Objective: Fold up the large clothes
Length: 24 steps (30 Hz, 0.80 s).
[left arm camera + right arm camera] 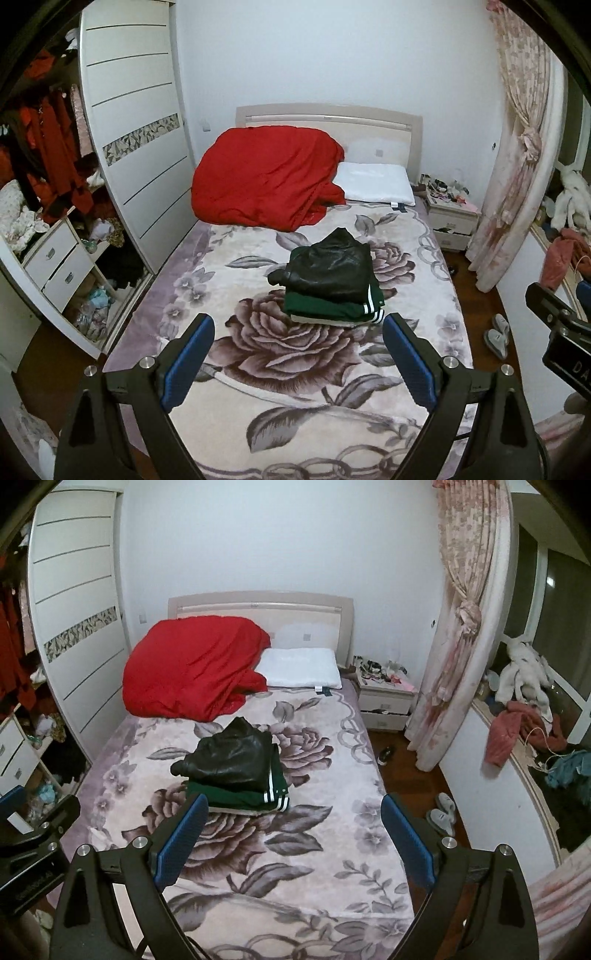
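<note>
Beyond both tools (pixel 297 328) (pixel 293 810) — spread, empty — folded clothes (pixel 332 278) lie stacked.

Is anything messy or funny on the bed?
The folded pile is tidy, but the black jacket's sleeve pokes out left. The red quilt is bunched against the headboard, partly over the white pillow.

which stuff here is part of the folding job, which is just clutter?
Job:
- black leather jacket, folded, top of stack
- green striped garment beneath it
- left gripper, right gripper, jaws open, empty
- floral bed cover as work surface

Clutter:
- red duvet
- white pillow
- slippers
- nightstand
</note>
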Tool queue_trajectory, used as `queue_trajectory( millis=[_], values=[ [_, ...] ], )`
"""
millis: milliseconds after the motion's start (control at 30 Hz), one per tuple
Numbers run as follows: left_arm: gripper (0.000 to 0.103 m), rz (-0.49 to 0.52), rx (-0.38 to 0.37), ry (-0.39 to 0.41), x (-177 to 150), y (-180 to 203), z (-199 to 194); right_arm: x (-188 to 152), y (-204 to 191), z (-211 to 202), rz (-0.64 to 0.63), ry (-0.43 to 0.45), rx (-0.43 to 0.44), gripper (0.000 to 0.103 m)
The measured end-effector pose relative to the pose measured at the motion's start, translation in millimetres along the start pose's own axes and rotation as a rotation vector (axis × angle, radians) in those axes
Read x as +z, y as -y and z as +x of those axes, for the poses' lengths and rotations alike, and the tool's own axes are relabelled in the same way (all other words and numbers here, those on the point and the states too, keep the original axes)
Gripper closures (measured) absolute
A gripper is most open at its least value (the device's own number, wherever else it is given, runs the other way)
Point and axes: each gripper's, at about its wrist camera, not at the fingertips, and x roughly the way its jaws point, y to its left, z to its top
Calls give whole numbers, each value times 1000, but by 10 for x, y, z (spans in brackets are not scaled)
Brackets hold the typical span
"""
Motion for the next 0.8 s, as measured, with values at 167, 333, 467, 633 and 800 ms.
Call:
queue_trajectory(
  millis=[167, 333, 467, 633, 800],
  values=[
    [9, -13, -2, 11, -52, -12, -187, -26, 20, -292, -13, 27, 12, 5],
    [6, -6, 3, 20, -103, 7, -294, -64, 33, -496, -15, 49, 29, 4],
    [5, 4, 8, 42, -151, 51, -394, -88, 43, -570, -16, 55, 38, 3],
    [5, 4, 10, 53, -162, 53, -455, -85, 42, -576, -19, 59, 39, 3],
    [5, 5, 12, 60, -171, 70, -481, -130, 43, -664, -21, 69, 38, 2]
  ],
)
